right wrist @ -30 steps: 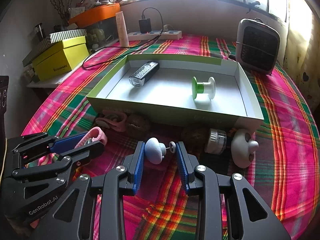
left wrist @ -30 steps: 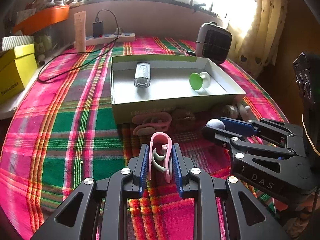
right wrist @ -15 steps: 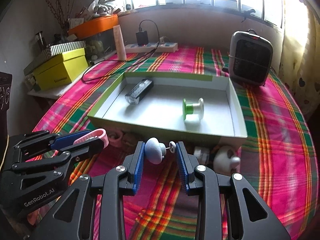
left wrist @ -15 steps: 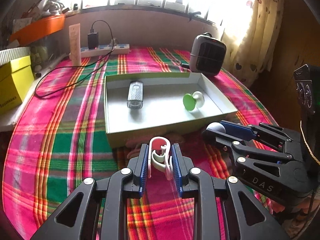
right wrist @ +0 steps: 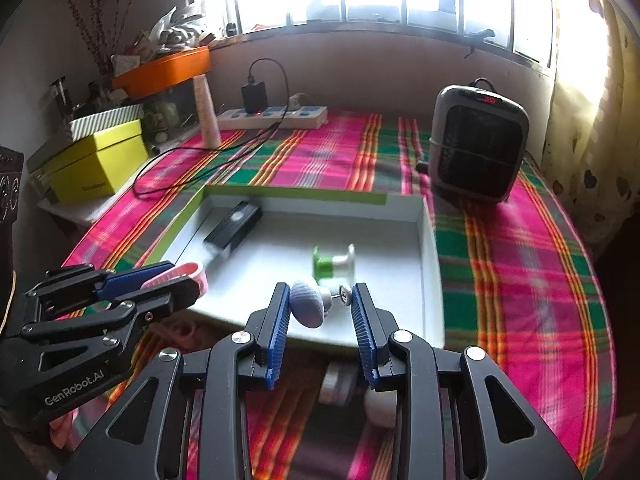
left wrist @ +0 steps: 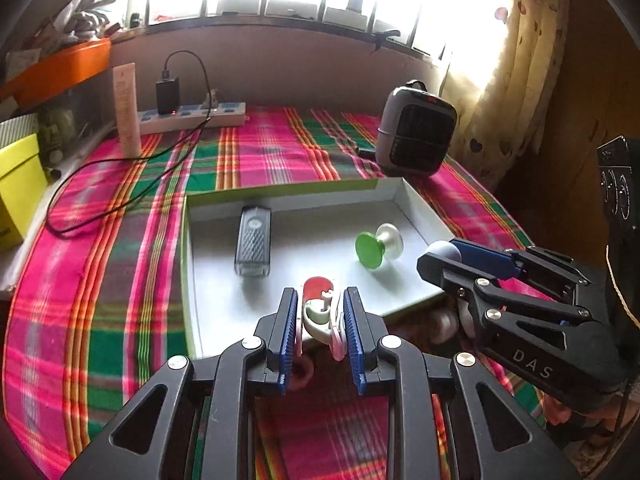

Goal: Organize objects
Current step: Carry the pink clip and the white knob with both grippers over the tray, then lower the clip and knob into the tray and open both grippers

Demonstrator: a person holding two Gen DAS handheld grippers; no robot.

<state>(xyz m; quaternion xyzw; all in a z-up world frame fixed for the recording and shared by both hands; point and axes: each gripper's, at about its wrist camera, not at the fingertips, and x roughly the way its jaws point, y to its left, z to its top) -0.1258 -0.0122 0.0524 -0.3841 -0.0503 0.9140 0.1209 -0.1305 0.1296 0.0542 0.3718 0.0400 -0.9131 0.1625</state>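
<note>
Two grippers hang at the near edge of an open white tray with green outer walls, each loaded. The left gripper has its fingers clamped on a pink-and-white clip, held over the tray's near wall; the right gripper has its fingers closed on a pale blue knob with a metal stem, held by its ends over the near part of the tray, right of centre. Already lying in the tray are a dark grater-like block at far left and a green-and-white spool to its right. Likely hazards: the knob is rounded and held only at its ends, so it may pivot or slip out early; released from height, it may roll into the spool or bounce over the low wall. The two grippers are near each other and could collide if both go in together. A few small items remain on the plaid counter below the near wall, partly hidden. Legible writing: "DAS" on the right gripper's body, "GenRobot.AI" on the left gripper's body; print on the yellow box is too small to read.
</note>
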